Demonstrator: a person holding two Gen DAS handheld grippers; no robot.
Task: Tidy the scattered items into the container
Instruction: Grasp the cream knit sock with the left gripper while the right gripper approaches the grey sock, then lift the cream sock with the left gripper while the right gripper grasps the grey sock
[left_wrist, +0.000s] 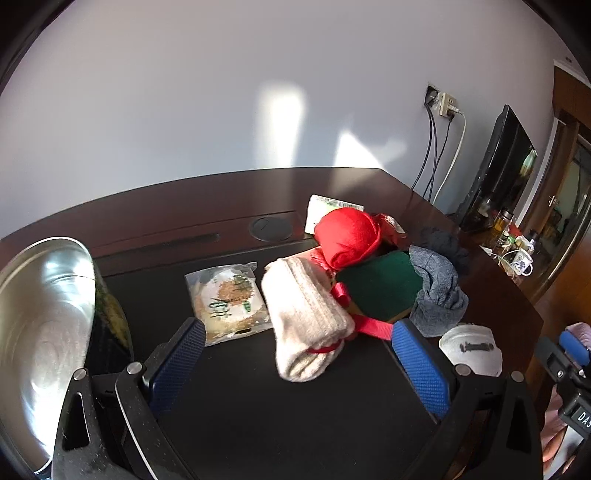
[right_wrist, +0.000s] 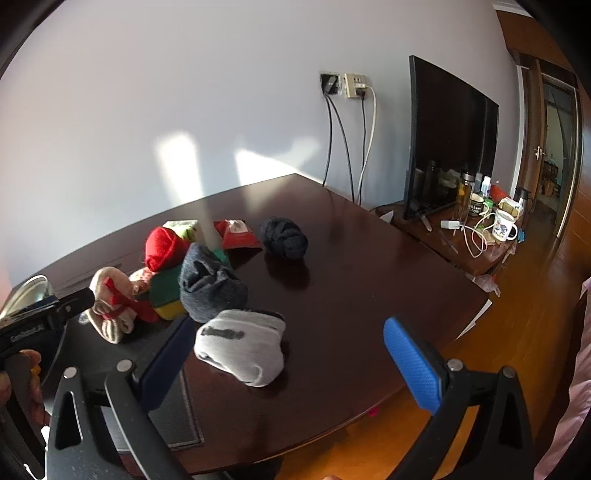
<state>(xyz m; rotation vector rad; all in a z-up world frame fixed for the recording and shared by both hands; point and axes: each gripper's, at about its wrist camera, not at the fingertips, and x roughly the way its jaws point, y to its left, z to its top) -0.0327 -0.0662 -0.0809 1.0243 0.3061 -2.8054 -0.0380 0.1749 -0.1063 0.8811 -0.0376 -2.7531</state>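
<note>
The clear snack bag (left_wrist: 227, 301) has green writing on its front, but the letters are too blurry to read. A white pack (left_wrist: 325, 208) at the back has a green label, also too small to read. The white sock (right_wrist: 242, 347) has a dark mark on it (maybe letters, I cannot tell).

The left gripper (left_wrist: 297, 356) is spread wide, low over the dark surface (left_wrist: 295, 413), and holds nothing. The cream sock roll (left_wrist: 306, 321) with a red ribbon lies between its blue fingers (left_wrist: 421, 365). The shiny metal bowl (left_wrist: 44, 325) sits just beside it on the left.

The right gripper (right_wrist: 291, 356) is spread wide too and is empty. It hangs near the front edge of the surface, with the white sock just ahead between its fingers.

Behind are a red sock ball (left_wrist: 349, 238), a green sponge (left_wrist: 382, 286), a grey sock (left_wrist: 437, 291) and a dark sock ball (right_wrist: 283, 237), which lies apart from the pile.
</note>
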